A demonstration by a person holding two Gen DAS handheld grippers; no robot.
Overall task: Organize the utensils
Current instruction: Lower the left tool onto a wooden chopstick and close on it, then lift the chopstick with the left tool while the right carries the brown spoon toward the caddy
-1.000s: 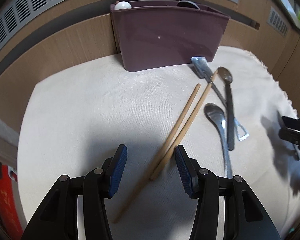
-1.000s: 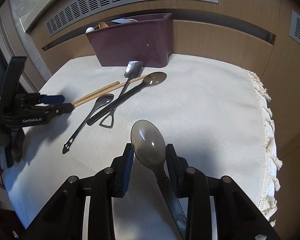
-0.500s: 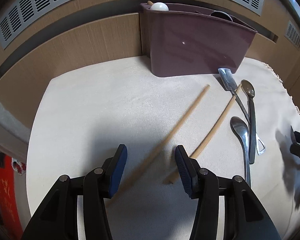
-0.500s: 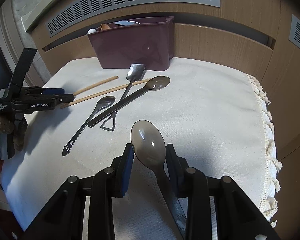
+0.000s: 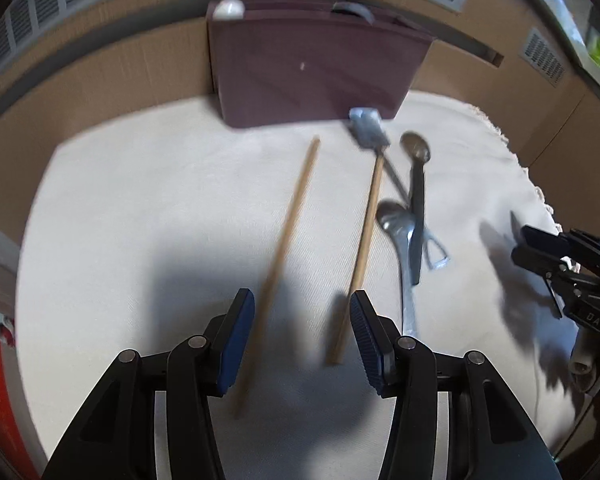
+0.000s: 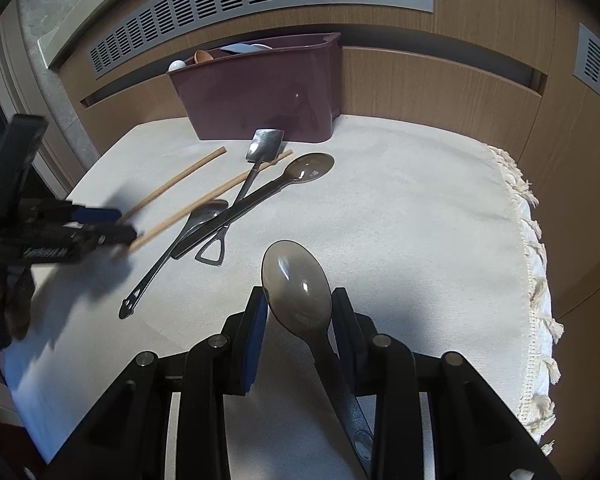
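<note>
Hovering low with its jaws apart, the left hand-held gripper (image 5: 298,336) straddles two wooden chopsticks (image 5: 290,220) on the cloth-covered surface (image 6: 400,208), likely to gather both together. The right hand-held gripper (image 6: 298,320) is clamped on a smoky plastic spoon (image 6: 296,284), bowl forward, probably bound for the maroon caddy (image 6: 260,92) at the back

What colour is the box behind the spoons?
Dark purple box, best seen from the right wrist view.
</note>
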